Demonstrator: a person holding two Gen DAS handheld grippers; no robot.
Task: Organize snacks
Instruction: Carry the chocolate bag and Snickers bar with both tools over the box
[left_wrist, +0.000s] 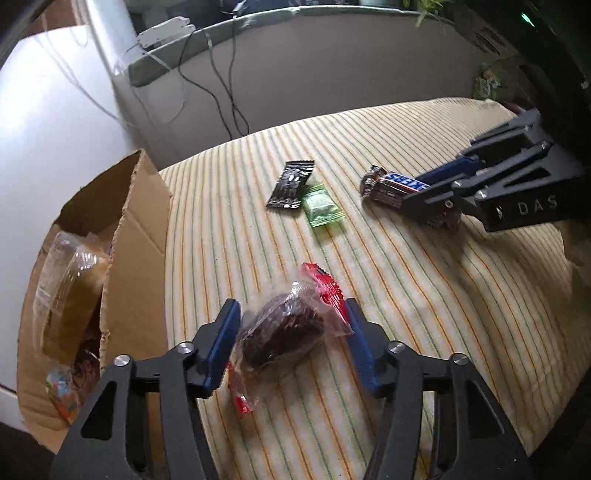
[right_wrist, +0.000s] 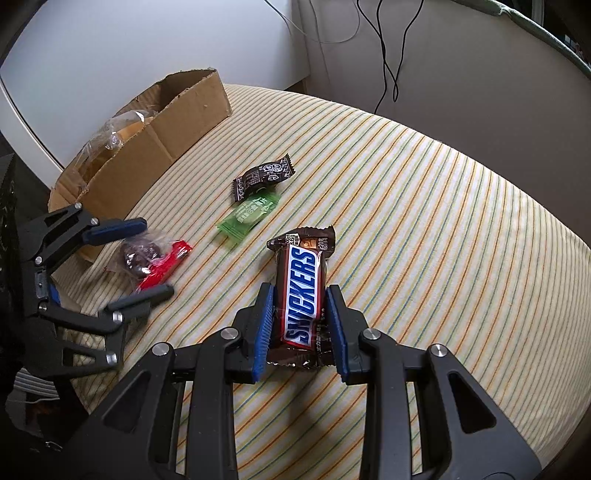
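Between your left tongs (left_wrist: 291, 341) lies one clear-wrapped dark cake (left_wrist: 282, 341) with red printing on its wrapper, resting on the striped tabletop (left_wrist: 424, 332); the jaws stand apart on either side of it and their pads do not press it, so that pair is open. Your right tongs (right_wrist: 300, 325) are closed on one Snickers bar (right_wrist: 302, 295), a blue pad (right_wrist: 266, 328) against each long side, the bar lying on the cloth. Count four loose snacks on the tabletop: the cake, the Snickers, one black packet (left_wrist: 291, 184) and one green packet (left_wrist: 321, 206). Those last two lie together in the middle, touching or slightly overlapping at one edge, well apart from both pairs of tongs. You have one container, a cardboard box (right_wrist: 173, 122) with its flaps up, at the tabletop's left edge, just beside your left tongs. Inside it you can see one large clear bag (left_wrist: 70, 269) holding something tan, and lower down some smaller wrapped pieces (left_wrist: 70, 384), one with bright colours and one dark; how many of these there are you cannot tell. Several dark cables (left_wrist: 221, 92) hang down the wall behind.
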